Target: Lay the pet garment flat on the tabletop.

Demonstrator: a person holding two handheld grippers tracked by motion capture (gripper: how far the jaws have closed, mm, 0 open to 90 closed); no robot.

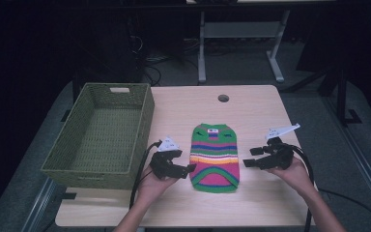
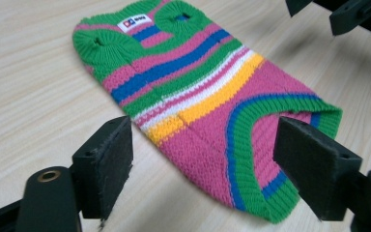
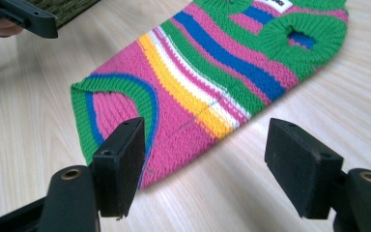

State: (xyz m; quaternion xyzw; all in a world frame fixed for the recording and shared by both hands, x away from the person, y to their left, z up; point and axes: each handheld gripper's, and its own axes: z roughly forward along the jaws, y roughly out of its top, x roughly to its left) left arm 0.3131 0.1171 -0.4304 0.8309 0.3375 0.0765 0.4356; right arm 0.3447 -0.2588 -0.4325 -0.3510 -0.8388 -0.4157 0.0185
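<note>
Item: small striped knitted sweater (image 1: 215,157), green, pink, blue, yellow and white, lying flat at the centre of the frame on a pale wooden table (image 1: 251,111); collar toward the top, hem toward the bottom.

Item: woven green basket (image 1: 101,133), left of frame, nothing in it.

Item: left gripper (image 1: 186,169), just left of the hem, jaws spread wide, holding nothing.

Item: right gripper (image 1: 251,158), just right of the garment, jaws equally wide, holding nothing.

Step, as judged: approach before a grasp. The next move likely calls for lowering each gripper onto a sweater edge and closing there.
</note>
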